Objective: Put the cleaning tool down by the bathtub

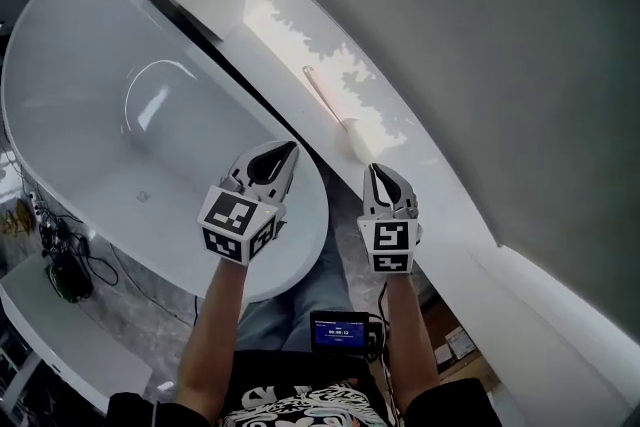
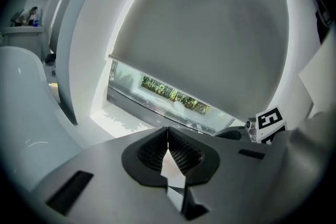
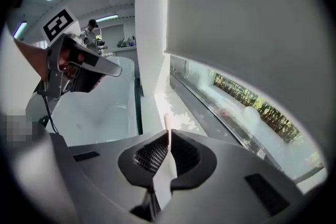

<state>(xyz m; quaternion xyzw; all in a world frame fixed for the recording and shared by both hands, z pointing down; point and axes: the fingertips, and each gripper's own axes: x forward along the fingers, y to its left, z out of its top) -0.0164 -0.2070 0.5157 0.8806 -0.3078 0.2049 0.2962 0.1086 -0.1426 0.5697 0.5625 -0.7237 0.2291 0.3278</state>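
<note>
The cleaning tool [image 1: 328,100], a brush with a pale thin handle and a white head, lies on the sunlit white ledge [image 1: 290,35] beside the bathtub [image 1: 60,65]. Nothing holds it. My left gripper [image 1: 283,155] hangs over the tub's near rim, its jaws together with nothing between them [image 2: 168,134]. My right gripper [image 1: 375,173] is in the air just short of the brush head, shut and empty [image 3: 169,136]. In the right gripper view the tip of the brush handle [image 3: 166,120] shows just beyond the jaws.
A grey blind [image 1: 500,65] slopes over the ledge on the right. Black cables and gear [image 1: 65,270] lie on the floor left of the tub, by a white shelf [image 1: 50,325]. A small screen [image 1: 338,330] hangs at my waist. A person [image 3: 92,29] stands far off.
</note>
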